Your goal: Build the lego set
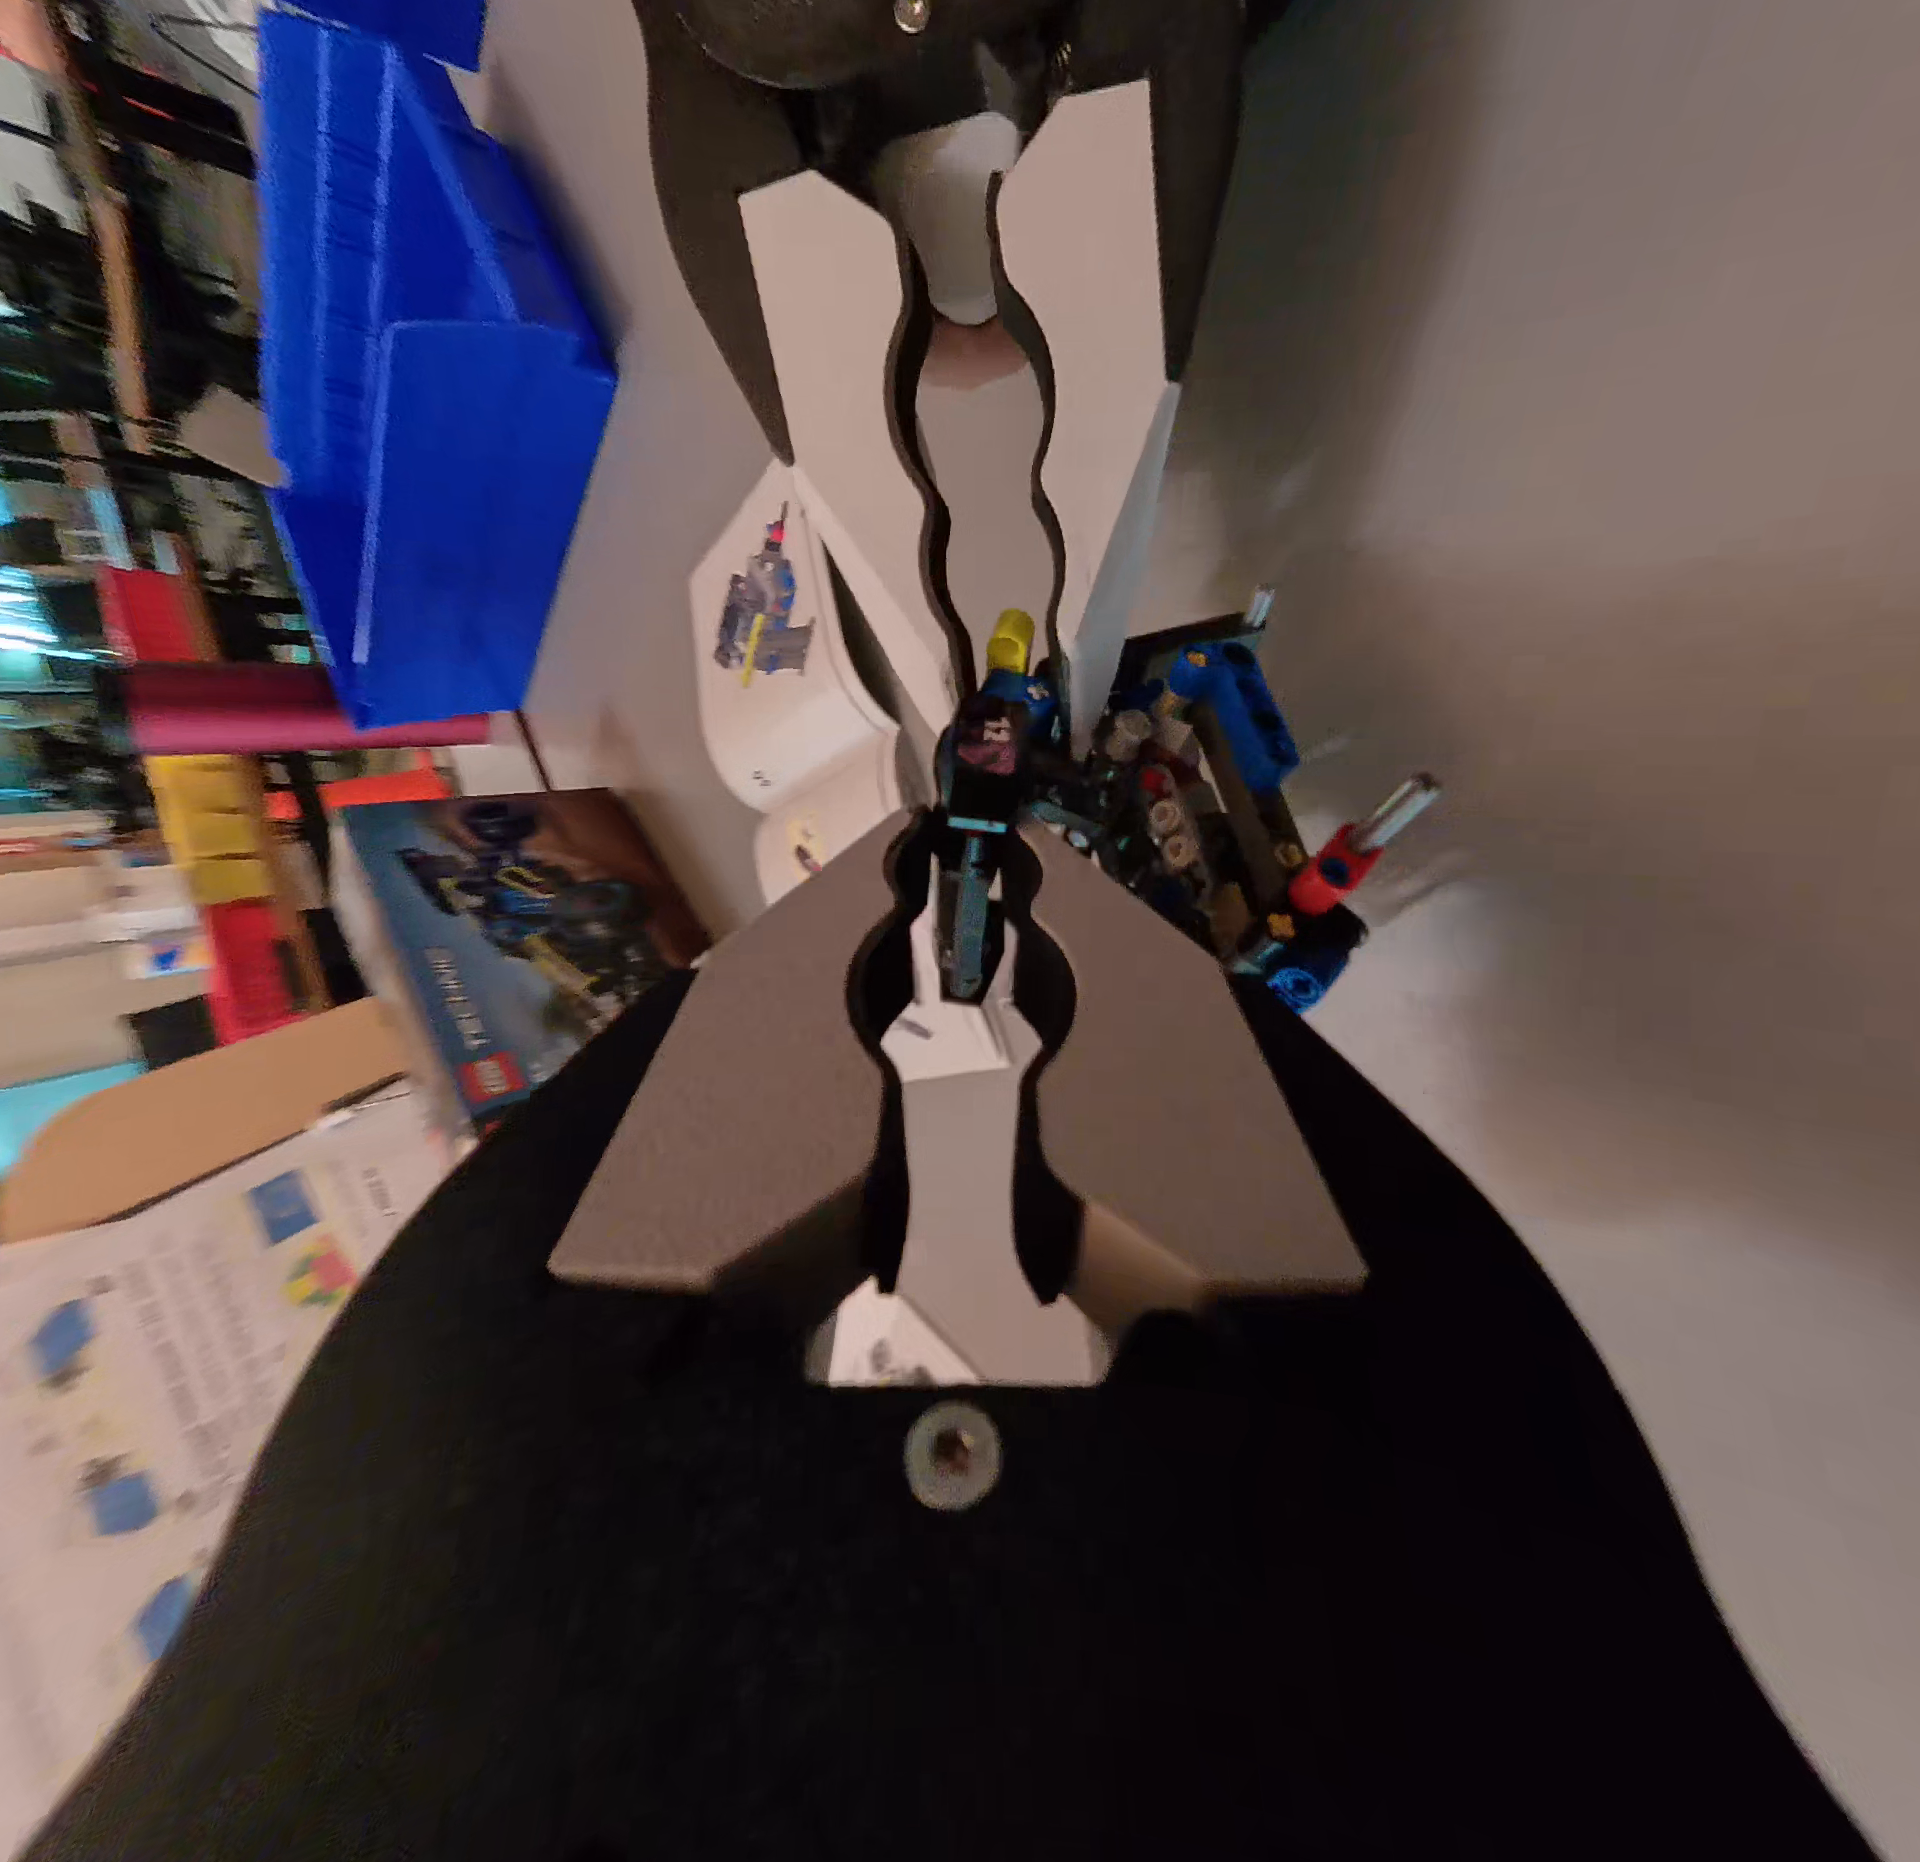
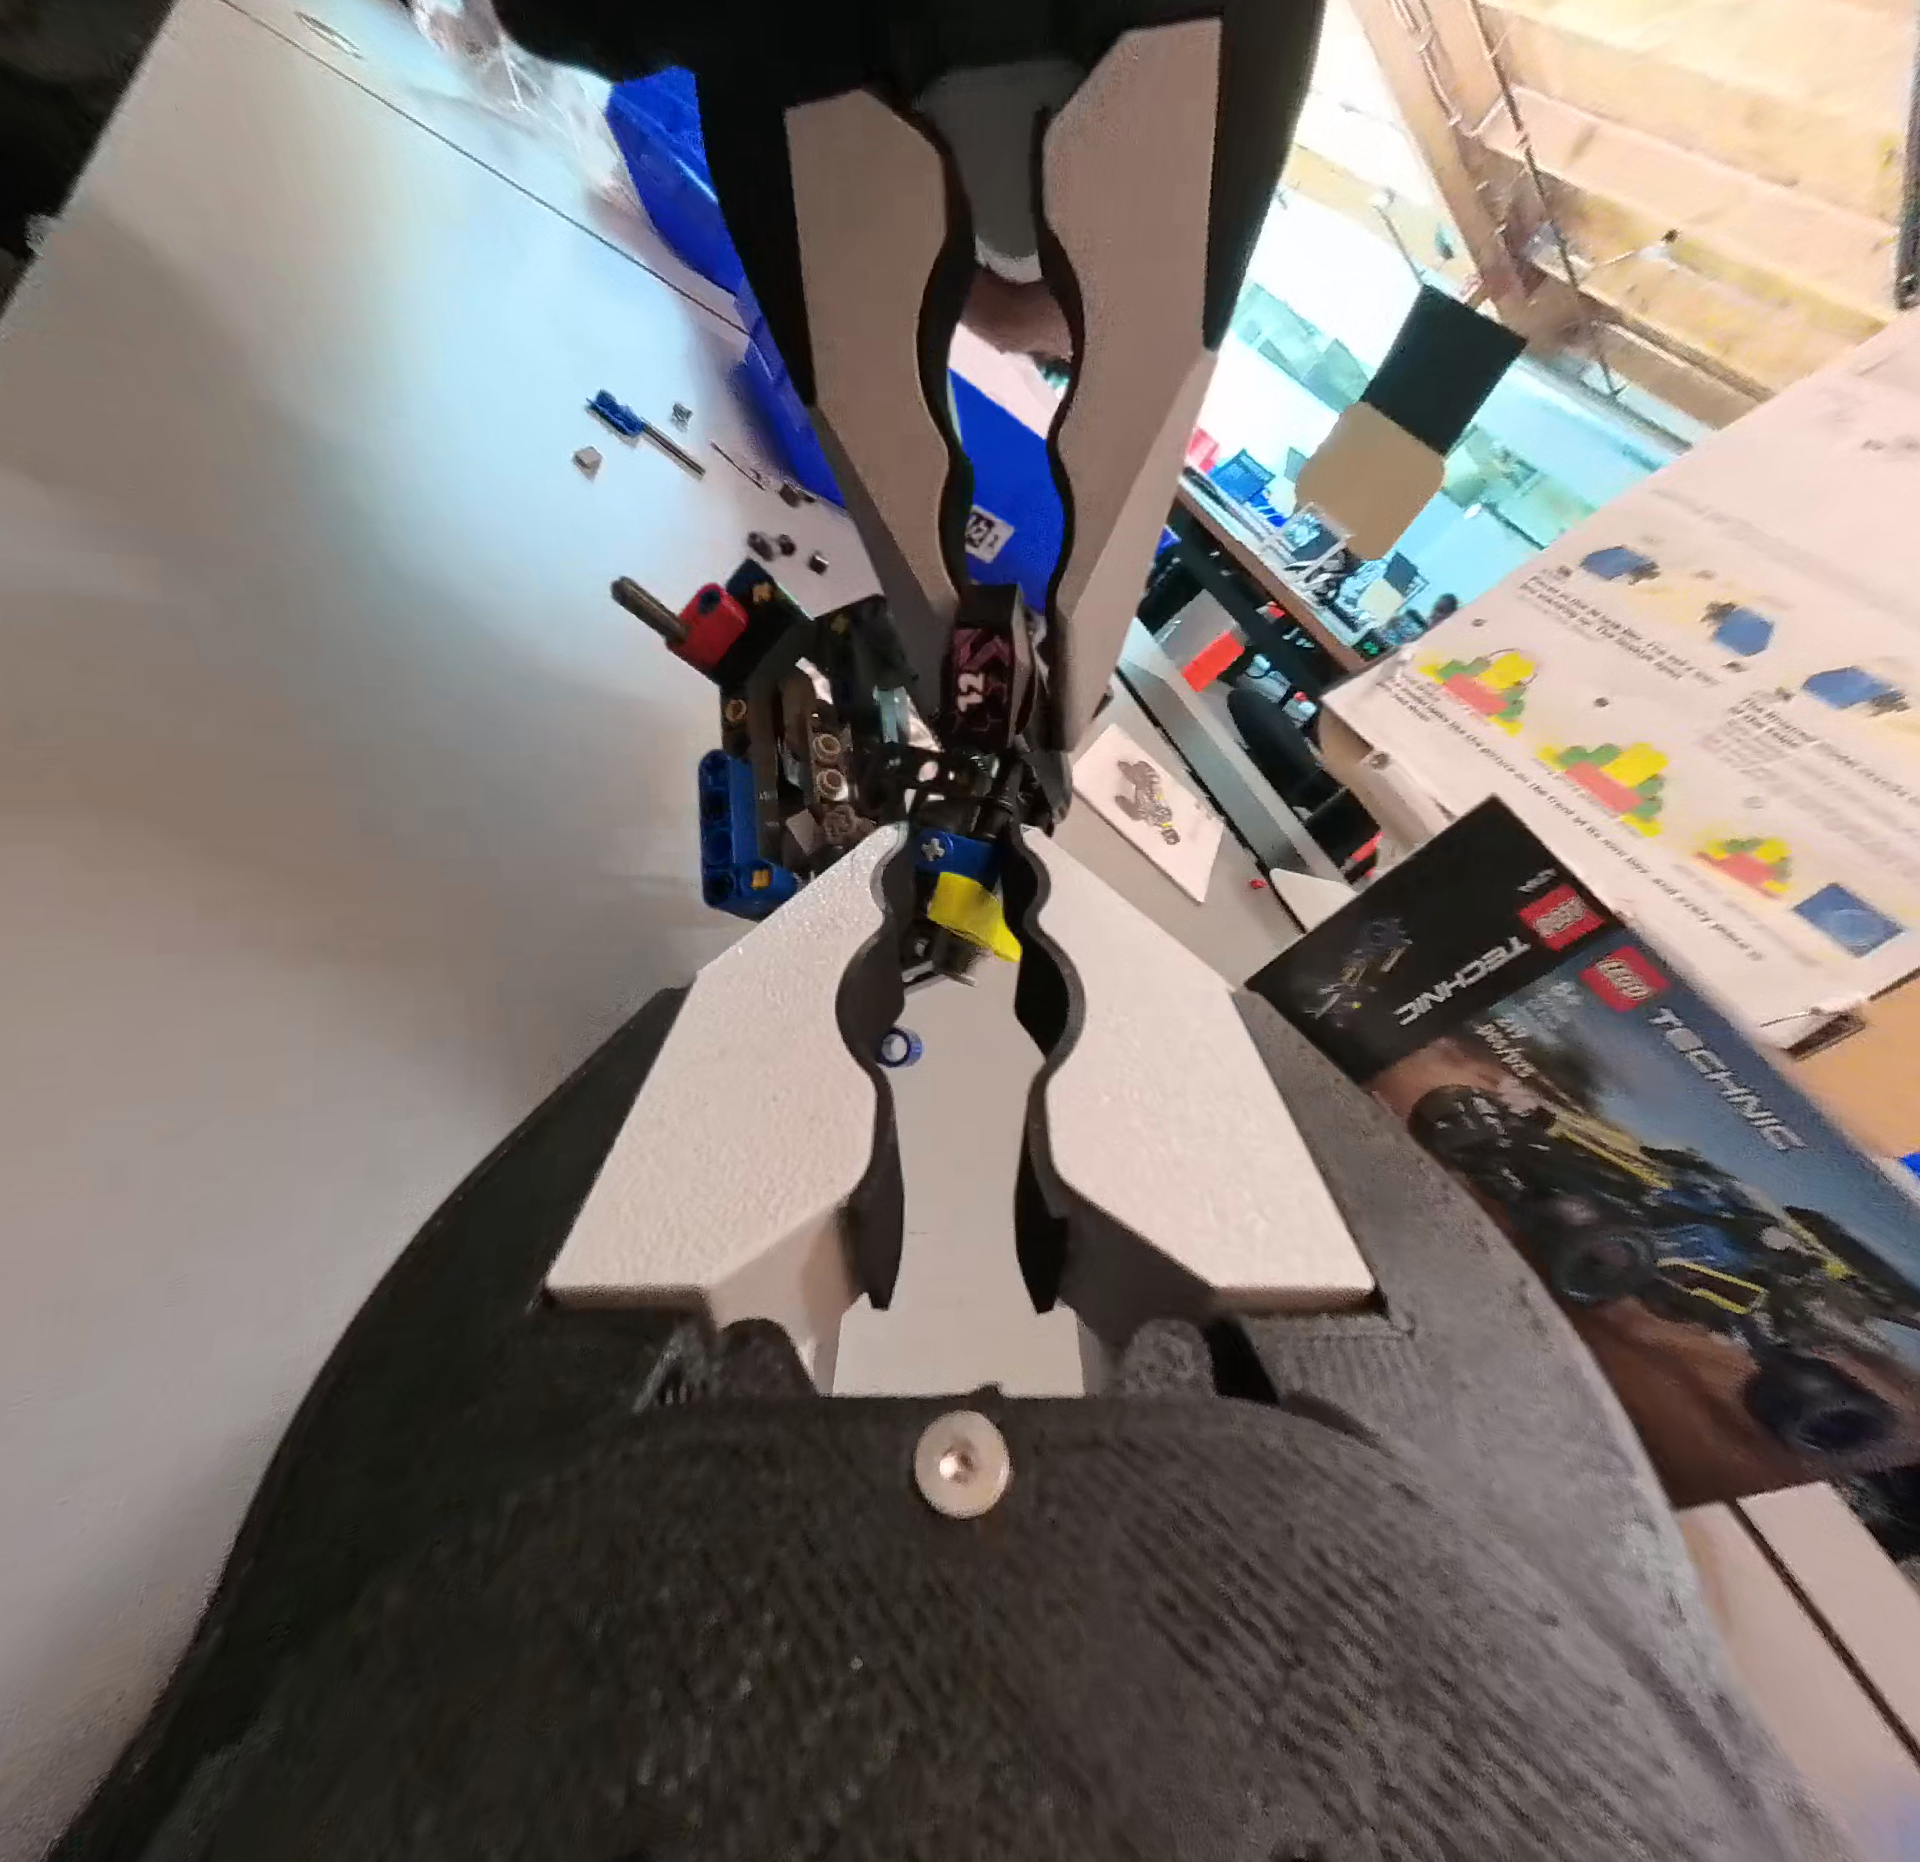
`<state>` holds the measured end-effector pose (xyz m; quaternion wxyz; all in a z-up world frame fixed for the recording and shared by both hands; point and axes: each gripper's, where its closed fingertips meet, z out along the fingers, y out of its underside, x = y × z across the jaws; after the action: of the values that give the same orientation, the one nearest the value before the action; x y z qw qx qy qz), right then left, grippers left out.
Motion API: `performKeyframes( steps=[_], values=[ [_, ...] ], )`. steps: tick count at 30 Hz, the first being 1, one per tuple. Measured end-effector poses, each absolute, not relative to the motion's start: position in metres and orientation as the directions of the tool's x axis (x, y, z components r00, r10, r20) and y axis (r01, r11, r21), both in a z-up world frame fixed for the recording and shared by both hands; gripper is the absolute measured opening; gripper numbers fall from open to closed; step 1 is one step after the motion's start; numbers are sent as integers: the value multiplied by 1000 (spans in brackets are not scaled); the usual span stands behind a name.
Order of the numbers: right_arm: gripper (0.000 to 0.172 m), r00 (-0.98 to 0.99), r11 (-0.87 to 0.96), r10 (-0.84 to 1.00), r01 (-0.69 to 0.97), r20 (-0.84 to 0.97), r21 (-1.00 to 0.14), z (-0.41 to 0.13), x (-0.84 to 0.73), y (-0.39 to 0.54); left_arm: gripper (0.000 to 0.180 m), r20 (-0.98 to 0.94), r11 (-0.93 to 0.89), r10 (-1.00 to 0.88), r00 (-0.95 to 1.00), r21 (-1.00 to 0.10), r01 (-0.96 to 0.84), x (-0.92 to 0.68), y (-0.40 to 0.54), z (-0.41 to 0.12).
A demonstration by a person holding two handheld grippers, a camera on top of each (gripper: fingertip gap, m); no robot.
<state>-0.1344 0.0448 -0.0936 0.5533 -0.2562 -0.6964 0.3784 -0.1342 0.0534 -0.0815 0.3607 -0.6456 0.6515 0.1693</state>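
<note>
A partly built toy-brick vehicle model (image 1: pixel 1195 804) hangs between both grippers above the white table (image 2: pixel 260 669). My left gripper (image 1: pixel 966 856) is shut on the model's black panel (image 1: pixel 982 763), which carries a purple sticker. In the right wrist view that gripper (image 2: pixel 997 669) comes down from the top onto the same panel (image 2: pixel 987 669). My right gripper (image 2: pixel 961 867) is shut on the model's blue and yellow end (image 2: pixel 966 913). In the left wrist view it (image 1: pixel 1008 659) reaches in from the top around the yellow piece (image 1: pixel 1010 640). A red connector on an axle (image 2: pixel 707 617) sticks out of the model (image 2: pixel 790 752).
Blue bins (image 1: pixel 416 358) stand at the table's far side. The toy's box (image 2: pixel 1610 1137) and a printed sheet on cardboard (image 2: pixel 1662 721) lie at the right. A booklet (image 2: pixel 1153 794) lies beyond the model. Loose small parts (image 2: pixel 675 441) and a blue ring (image 2: pixel 899 1045) lie on the table. The grippers are tip to tip, or close to it.
</note>
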Motion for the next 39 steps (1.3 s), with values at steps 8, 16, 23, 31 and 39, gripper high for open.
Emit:
performKeyframes(
  steps=[8, 16, 23, 31, 39],
  values=[
    [13, -134, 555, 811, -133, 570, -821, -72, -132, 51, 6, -826, 127, -563, 35, -129, -984, -132, 62, -58],
    [25, -143, 182, 966, -211, 215, -960, -47, -126, 76, 6, -940, 19, -292, -176, 178, -984, -146, 71, -28],
    [32, -259, -289, 931, -88, -259, -953, -39, -133, 81, 6, -966, -36, -126, -225, 232, -972, -144, 73, -9],
    [21, -144, -351, 933, -162, -330, -922, -32, -132, 92, 6, -963, -100, -37, -266, 268, -958, -137, 79, -5],
    [14, -64, -396, 918, -219, -392, -892, -23, -128, 96, 6, -937, -139, 28, -347, 340, -930, -126, 82, -4]
  ],
)
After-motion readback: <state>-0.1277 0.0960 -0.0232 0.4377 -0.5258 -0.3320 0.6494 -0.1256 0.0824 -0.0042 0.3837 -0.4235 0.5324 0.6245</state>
